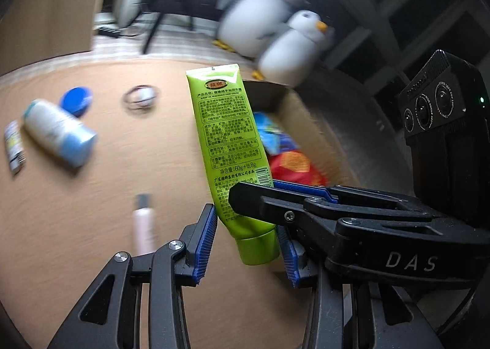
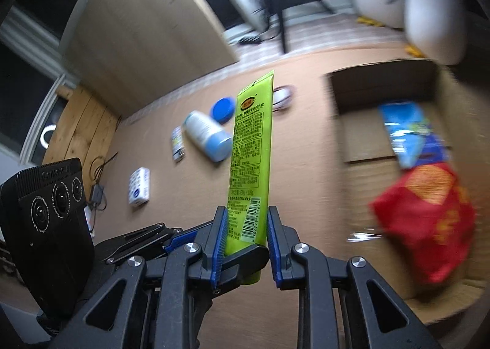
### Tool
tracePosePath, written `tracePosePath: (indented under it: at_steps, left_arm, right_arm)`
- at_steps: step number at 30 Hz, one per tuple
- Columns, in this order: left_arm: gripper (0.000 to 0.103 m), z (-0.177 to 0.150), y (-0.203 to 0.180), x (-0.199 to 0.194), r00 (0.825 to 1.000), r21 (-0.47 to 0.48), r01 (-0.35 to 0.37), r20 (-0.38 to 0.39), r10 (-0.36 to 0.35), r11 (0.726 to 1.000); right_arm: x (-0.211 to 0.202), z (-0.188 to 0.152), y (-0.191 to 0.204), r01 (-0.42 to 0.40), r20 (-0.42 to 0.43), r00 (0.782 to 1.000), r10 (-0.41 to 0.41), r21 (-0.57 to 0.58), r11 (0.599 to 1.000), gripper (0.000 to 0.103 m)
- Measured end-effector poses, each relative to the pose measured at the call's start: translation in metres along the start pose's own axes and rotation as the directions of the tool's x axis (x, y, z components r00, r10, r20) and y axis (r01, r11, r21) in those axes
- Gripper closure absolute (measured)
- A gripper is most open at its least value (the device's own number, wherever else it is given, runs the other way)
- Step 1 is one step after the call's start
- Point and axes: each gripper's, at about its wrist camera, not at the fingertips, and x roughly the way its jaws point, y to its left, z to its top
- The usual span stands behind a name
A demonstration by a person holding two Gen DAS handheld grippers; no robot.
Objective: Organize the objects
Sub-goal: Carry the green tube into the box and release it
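A lime-green hand cream tube (image 1: 228, 140) (image 2: 249, 159) stands upright over the wooden table, cap end down, with both grippers on it. My left gripper (image 1: 248, 241) is shut on it, its blue pads against the cap end. My right gripper (image 2: 246, 235) clamps the tube's flat lower part; in the left wrist view it reaches in from the right (image 1: 254, 192). One of the left gripper's fingers (image 2: 245, 260) crosses under the tube. An open cardboard box (image 1: 294, 110) (image 2: 382, 85) lies just right of the tube.
The box holds a blue packet (image 2: 407, 131) and a red packet (image 2: 425, 220). On the table to the left lie a white-and-blue bottle (image 1: 58, 131), a blue lid (image 1: 76, 100), a small stick (image 1: 13, 146), a pink tube (image 1: 143, 223), a round tin (image 1: 141, 97) and a white packet (image 2: 139, 186). Two plush penguins (image 1: 294, 45) stand behind.
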Motion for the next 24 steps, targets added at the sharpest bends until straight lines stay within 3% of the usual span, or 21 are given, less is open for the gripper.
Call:
tracePosePath:
  at_steps: [7, 11, 12, 13, 14, 16, 24]
  left_arm:
    - [0.060, 0.012, -0.054, 0.042, 0.998, 0.049, 0.059, -0.030, -0.058, 0.997]
    - [0.060, 0.014, -0.071, 0.055, 0.997, 0.068, 0.060, -0.045, -0.057, 0.996]
    - [0.055, 0.014, -0.074, 0.057, 0.998, 0.075, 0.041, -0.046, -0.038, 0.996]
    - [0.037, 0.013, -0.076, 0.057, 0.999, 0.079, 0.028, -0.049, -0.024, 0.996]
    - [0.030, 0.013, -0.077, 0.057, 0.999, 0.080, 0.014, -0.044, -0.011, 0.997]
    - [0.027, 0.011, -0.076, 0.054, 0.999, 0.082, 0.007, -0.031, -0.004, 0.997]
    - [0.027, -0.002, -0.052, 0.030, 1.000, 0.062, -0.011, -0.025, 0.013, 0.998]
  right_arm:
    - [-0.038, -0.002, -0.051, 0.054, 0.041, 0.998, -0.056, 0.053, 0.997, 0.080]
    - [-0.047, -0.006, -0.069, 0.072, 0.048, 0.996, -0.075, 0.071, 0.995, 0.080]
    - [-0.049, -0.006, -0.072, 0.076, 0.047, 0.996, -0.079, 0.066, 0.995, 0.080]
    - [-0.049, -0.007, -0.073, 0.082, 0.048, 0.995, -0.085, 0.060, 0.995, 0.077]
    - [-0.051, -0.007, -0.074, 0.097, 0.054, 0.994, -0.100, 0.056, 0.994, 0.063]
    - [-0.056, -0.009, -0.077, 0.139, 0.076, 0.987, -0.144, 0.056, 0.989, 0.042]
    - [-0.063, -0.013, -0.079, 0.149, 0.112, 0.981, -0.158, 0.084, 0.985, 0.041]
